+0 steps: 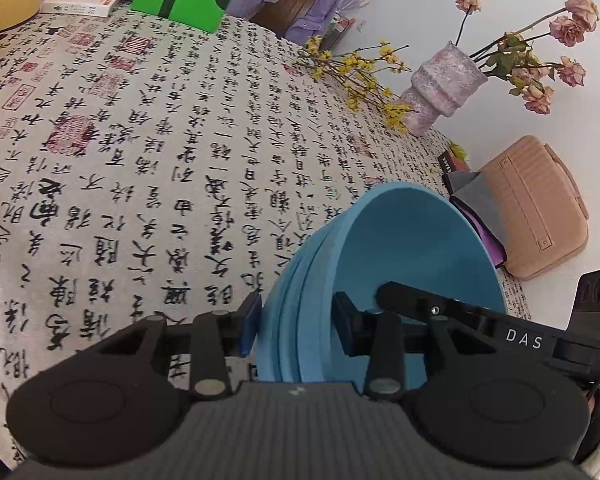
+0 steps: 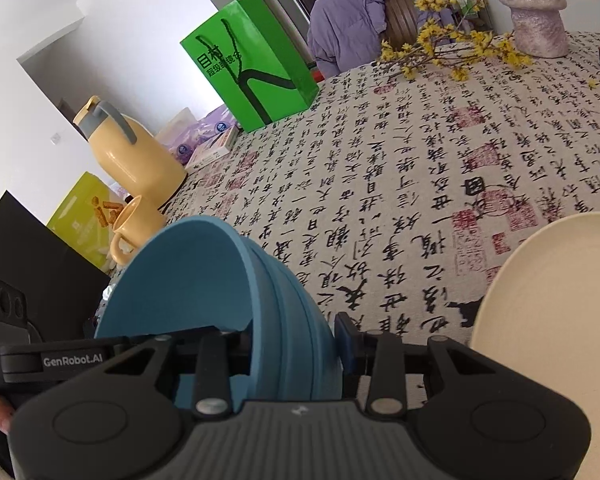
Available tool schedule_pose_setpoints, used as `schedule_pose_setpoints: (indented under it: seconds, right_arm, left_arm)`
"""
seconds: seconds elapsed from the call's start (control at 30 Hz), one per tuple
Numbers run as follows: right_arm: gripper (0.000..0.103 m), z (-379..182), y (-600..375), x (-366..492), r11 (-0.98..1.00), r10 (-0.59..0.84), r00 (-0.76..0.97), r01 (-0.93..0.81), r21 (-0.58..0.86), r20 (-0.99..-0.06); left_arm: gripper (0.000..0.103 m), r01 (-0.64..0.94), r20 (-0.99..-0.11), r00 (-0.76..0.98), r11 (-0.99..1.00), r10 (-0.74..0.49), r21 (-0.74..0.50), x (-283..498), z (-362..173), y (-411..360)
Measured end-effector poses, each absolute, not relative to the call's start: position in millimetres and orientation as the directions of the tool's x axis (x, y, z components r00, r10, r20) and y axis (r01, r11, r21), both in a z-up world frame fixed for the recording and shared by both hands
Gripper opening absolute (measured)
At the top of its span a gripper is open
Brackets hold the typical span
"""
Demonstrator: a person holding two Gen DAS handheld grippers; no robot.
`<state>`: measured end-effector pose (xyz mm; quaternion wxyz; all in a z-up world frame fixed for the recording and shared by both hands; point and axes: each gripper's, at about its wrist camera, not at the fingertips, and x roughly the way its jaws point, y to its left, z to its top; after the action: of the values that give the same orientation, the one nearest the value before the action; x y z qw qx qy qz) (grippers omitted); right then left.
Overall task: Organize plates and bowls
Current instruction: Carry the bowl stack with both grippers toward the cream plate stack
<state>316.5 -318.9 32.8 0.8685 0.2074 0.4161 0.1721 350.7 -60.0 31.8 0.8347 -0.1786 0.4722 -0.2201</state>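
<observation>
Fingers: left gripper (image 1: 296, 330) and right gripper (image 2: 296, 344) each clamp opposite rims of stacked blue bowls (image 1: 380, 280), held above the tablecloth (image 1: 140, 160). Handling: keep level, grips even; beige plate (image 2: 552, 320) sits nearby.

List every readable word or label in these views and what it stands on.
"DAS": on the right gripper arm, left wrist view.
"GenRobot.AI": on the left gripper arm, right wrist view.
"目村": on the green bag; the smaller line below it is too blurred.
Tablecloth calligraphy, small box print: unreadable.
</observation>
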Motion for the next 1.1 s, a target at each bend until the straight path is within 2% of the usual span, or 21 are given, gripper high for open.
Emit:
schedule_pose_setpoints:
  seconds: [0.33, 0.67, 1.1]
  right_arm:
    - [0.036, 62.4, -404.4, 306.1, 0.884, 0.391, 0.649, -0.066, 0.464, -0.653]
    - [0.036, 64.1, -493.8, 297.7, 0.901, 0.318, 0.645, 0.022, 0.433, -0.695]
    - [0.036, 21.7, -526.0, 308.1, 0.873, 0.354, 0.584, 0.074, 0.482, -0.731]
  left_arm:
    - [0.039, 0.268, -0.683, 0.42, 0.801, -0.597, -0.535, 358.4, 51.5, -150.9]
    - [0.037, 0.298, -0.684, 0.331, 0.76, -0.65, -0.578, 366.1, 37.9, -240.1]
    - [0.034, 0.26, -0.737, 0.286, 0.789, -0.613, -0.556, 372.0, 10.3, -264.5]
